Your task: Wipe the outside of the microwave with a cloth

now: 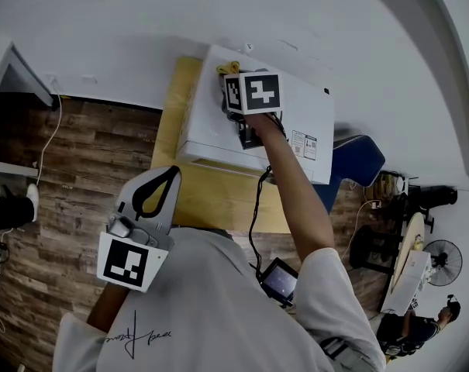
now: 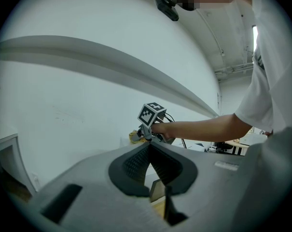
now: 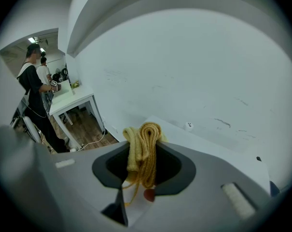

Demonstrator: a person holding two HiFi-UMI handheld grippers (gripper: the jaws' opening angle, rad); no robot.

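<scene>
A white microwave (image 1: 296,111) stands on a light wooden table (image 1: 211,196) against the white wall. My right gripper (image 1: 229,80) is over the microwave's top at its back left corner, shut on a folded yellow cloth (image 3: 143,146). The cloth (image 1: 228,68) peeks out past the marker cube in the head view. In the right gripper view the cloth sits pinched between the jaws above the white top (image 3: 208,141). My left gripper (image 1: 158,194) hangs back near my body, left of the table's front edge, shut with nothing in it. From the left gripper view I see the right gripper (image 2: 145,129) and cloth (image 2: 134,136) far ahead.
A blue chair (image 1: 354,161) stands right of the table. A white desk (image 3: 71,100) and two people (image 3: 34,88) are off to the left along the wall. More chairs, a fan (image 1: 443,258) and a person are at the far right. The floor is dark wood planks (image 1: 87,161).
</scene>
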